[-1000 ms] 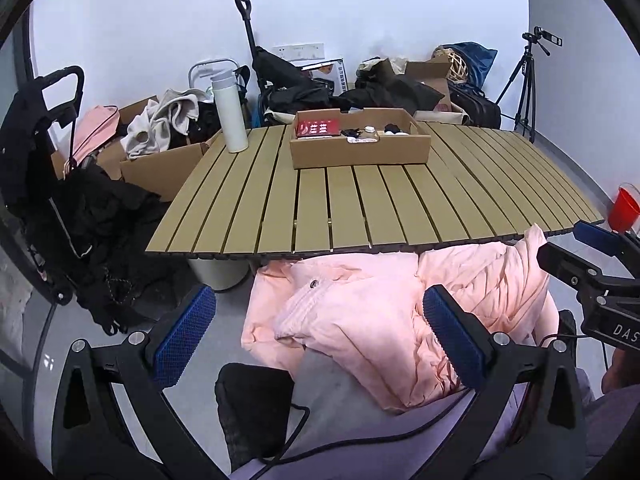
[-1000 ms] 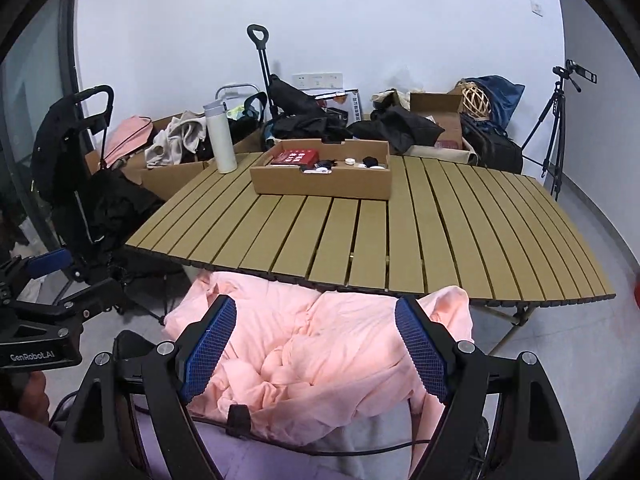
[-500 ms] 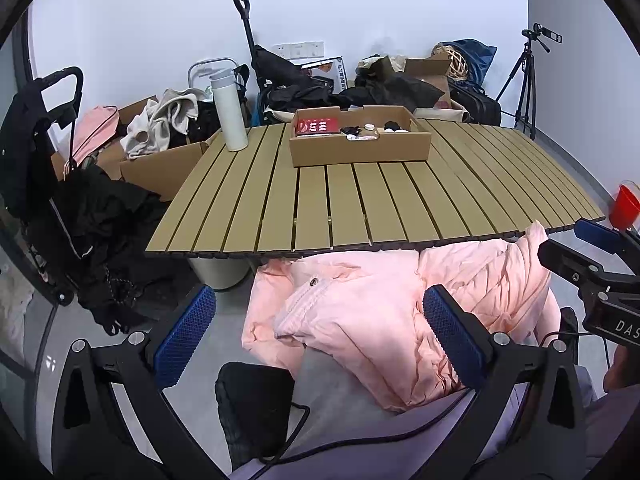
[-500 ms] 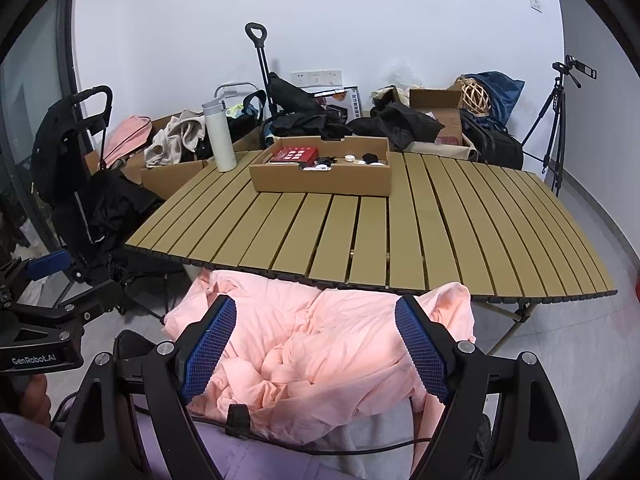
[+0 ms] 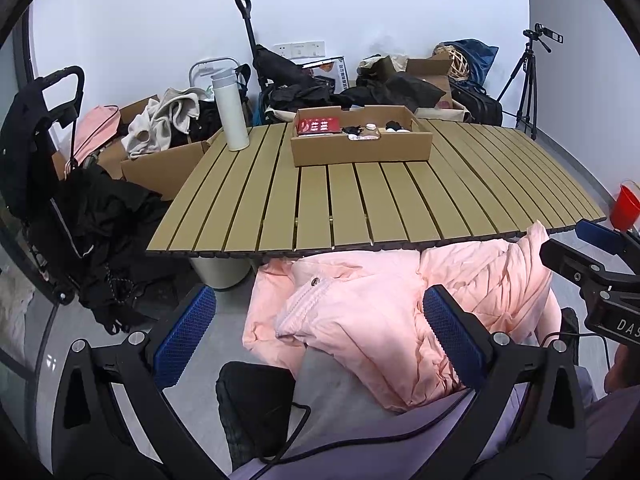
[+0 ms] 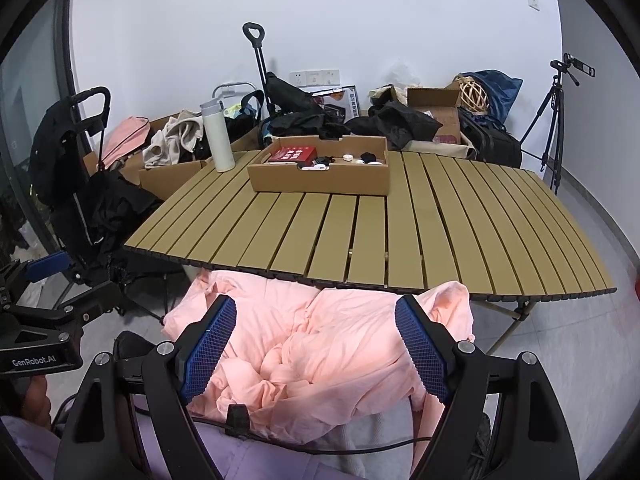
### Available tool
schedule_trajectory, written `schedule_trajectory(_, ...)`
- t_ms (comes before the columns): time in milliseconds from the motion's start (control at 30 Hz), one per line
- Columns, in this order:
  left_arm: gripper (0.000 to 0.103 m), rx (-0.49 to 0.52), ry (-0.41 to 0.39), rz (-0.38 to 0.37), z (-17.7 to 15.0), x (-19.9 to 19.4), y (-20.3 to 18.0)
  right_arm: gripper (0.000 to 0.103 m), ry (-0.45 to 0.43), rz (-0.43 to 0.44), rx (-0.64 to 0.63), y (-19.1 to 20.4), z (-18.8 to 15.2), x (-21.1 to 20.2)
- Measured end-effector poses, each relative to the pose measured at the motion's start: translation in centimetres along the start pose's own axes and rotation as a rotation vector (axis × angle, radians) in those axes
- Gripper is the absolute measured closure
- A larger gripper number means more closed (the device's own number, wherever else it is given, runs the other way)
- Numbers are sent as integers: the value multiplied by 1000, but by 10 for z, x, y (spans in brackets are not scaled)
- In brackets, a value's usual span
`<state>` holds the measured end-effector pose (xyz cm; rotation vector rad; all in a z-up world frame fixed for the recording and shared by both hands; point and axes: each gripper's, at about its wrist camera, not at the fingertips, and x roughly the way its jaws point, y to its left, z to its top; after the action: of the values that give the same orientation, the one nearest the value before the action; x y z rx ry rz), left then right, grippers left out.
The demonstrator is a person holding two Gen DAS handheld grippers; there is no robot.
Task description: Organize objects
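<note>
One slatted table is seen, bearing one box and one white flask. One crumpled pink jacket is draped over the person's lap, below the table's near edge. Two grippers are held above it: the left gripper and right gripper are spread wide, nothing gripped or touched.

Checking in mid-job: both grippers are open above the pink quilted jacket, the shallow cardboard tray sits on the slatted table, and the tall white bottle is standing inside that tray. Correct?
One detail is off. The tall white bottle stands on the slatted table itself, to the left of the shallow cardboard tray, not inside it; the right wrist view shows this. The rest holds: left gripper and right gripper are open above the pink quilted jacket.
</note>
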<state>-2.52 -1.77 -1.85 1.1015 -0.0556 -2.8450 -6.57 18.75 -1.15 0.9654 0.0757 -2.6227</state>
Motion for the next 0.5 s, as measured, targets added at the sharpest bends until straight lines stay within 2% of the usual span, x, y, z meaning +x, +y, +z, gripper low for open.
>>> schedule_trajectory(500, 0, -2, 21, -32, -4, 4, -3, 18, 12, 11, -9, 2, -2, 5)
